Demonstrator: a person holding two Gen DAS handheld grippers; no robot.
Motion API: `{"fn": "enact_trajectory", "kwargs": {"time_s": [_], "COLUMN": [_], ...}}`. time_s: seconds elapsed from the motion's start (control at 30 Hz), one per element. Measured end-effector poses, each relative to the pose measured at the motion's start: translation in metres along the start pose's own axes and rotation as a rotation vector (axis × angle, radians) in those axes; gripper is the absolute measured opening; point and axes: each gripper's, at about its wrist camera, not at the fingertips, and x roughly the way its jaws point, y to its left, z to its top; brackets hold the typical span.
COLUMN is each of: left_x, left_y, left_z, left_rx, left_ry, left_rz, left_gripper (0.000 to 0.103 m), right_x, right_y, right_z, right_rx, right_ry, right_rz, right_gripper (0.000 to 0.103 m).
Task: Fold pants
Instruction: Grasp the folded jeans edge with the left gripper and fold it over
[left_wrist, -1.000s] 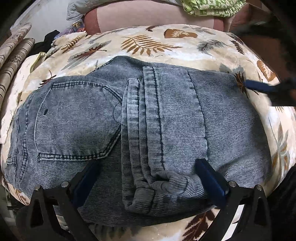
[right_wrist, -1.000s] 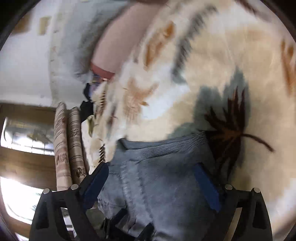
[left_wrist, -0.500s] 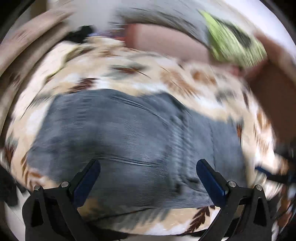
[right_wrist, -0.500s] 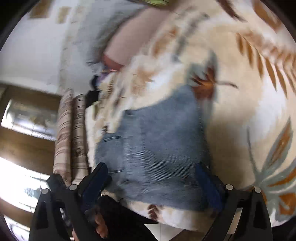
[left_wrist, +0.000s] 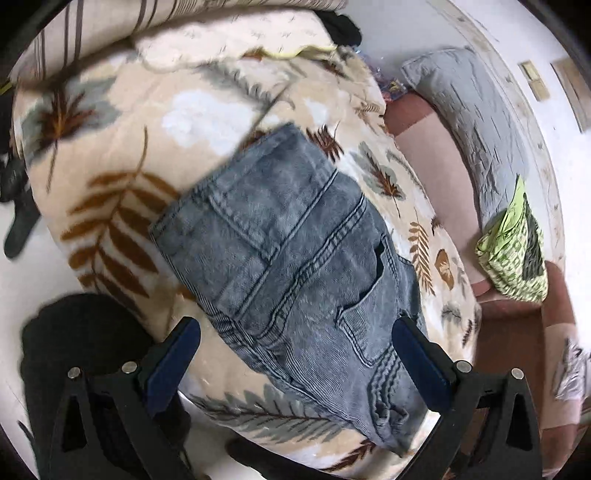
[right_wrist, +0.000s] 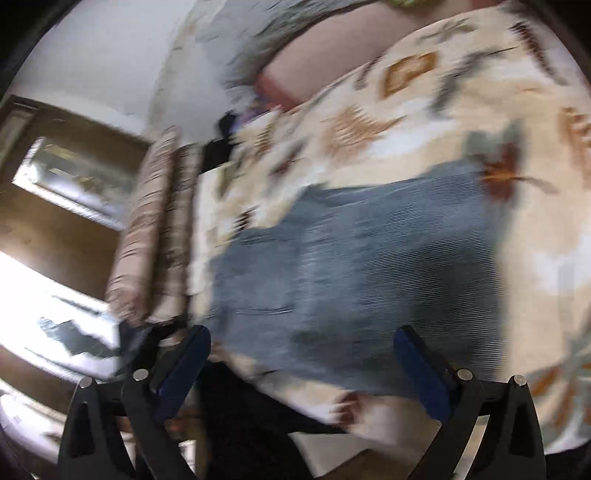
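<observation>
The grey-blue jeans (left_wrist: 295, 266) lie folded into a compact bundle on a cream blanket with leaf prints (left_wrist: 122, 155). My left gripper (left_wrist: 295, 354) hovers above the near end of the bundle, jaws wide apart, holding nothing. The right wrist view is blurred; there the jeans (right_wrist: 362, 269) show as a grey-blue patch on the same blanket (right_wrist: 461, 110). My right gripper (right_wrist: 299, 365) stands off the near edge of the jeans, its jaws still opening, with nothing between its blue pads (right_wrist: 421, 369).
A pink sofa cushion (left_wrist: 436, 162), a grey pillow (left_wrist: 476, 122) and a green patterned cloth (left_wrist: 517, 258) lie beyond the blanket. A striped roll (right_wrist: 147, 236) sits at the bed's side. White floor (left_wrist: 29, 280) and a dark-clothed person (left_wrist: 74, 354) are near my left gripper.
Both grippers have pulled back and up from the jeans. The left view has rolled strongly, so the bundle now lies diagonally. The right gripper's jaws are off the cloth.
</observation>
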Motion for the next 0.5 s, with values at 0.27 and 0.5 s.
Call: {"fn": "enact_trajectory", "kwargs": {"time_s": [0.27, 0.5], "left_x": [0.013, 0.038], "left_y": [0.007, 0.015], "left_z": [0.004, 0.013], "left_rx": [-0.011, -0.103], "left_ry": [-0.016, 0.022], "left_rz": [0.046, 0.071], "left_gripper": [0.103, 0.103], "right_x": [0.076, 0.066], "right_y": [-0.010, 0.025], "right_z": [-0.006, 0.003], "right_rx": [0.020, -0.035], "right_ry": [0.153, 0.106], "right_rz": [-0.089, -0.022], "right_gripper": [0.102, 0.102]}}
